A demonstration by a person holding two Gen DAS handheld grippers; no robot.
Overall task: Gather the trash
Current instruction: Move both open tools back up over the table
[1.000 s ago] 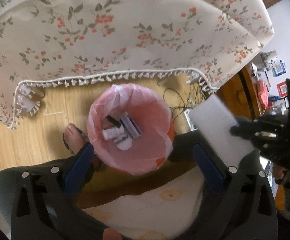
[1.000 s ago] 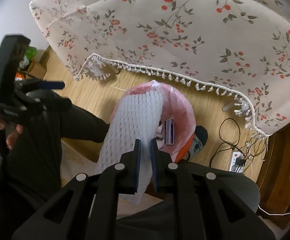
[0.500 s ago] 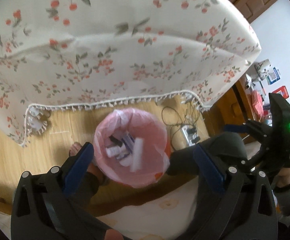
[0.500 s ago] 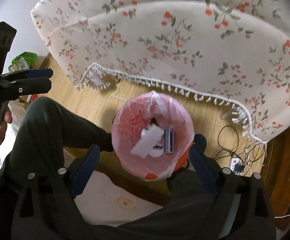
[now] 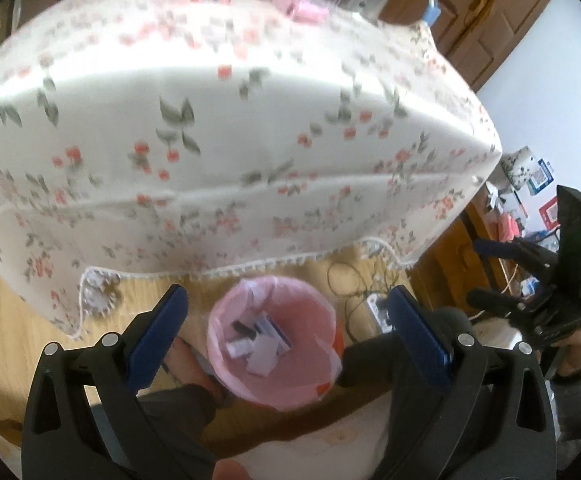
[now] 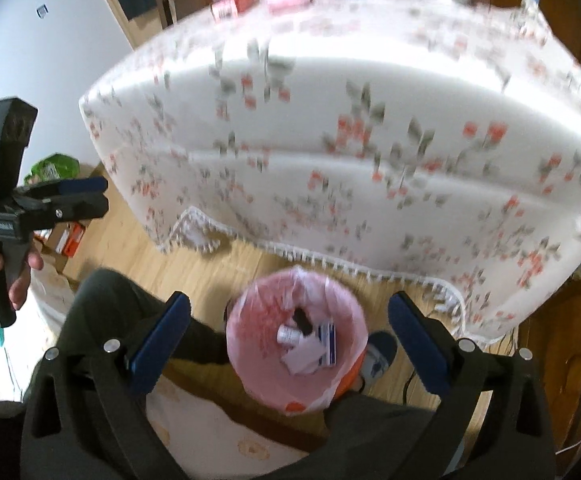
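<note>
A table under a white cloth (image 5: 226, 128) printed with red flowers fills the upper half of my view, its fringed hem hanging over a light wooden floor (image 6: 226, 268). Brown wooden cabinets (image 5: 486, 12) stand upper right, beside a pale wall (image 5: 550, 92).

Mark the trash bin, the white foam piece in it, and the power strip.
trash bin (image 6: 250, 344): right wrist view, pink liner wall.
white foam piece (image 6: 304, 356): right wrist view, its middle.
power strip (image 5: 376, 309): left wrist view, its top face.
</note>
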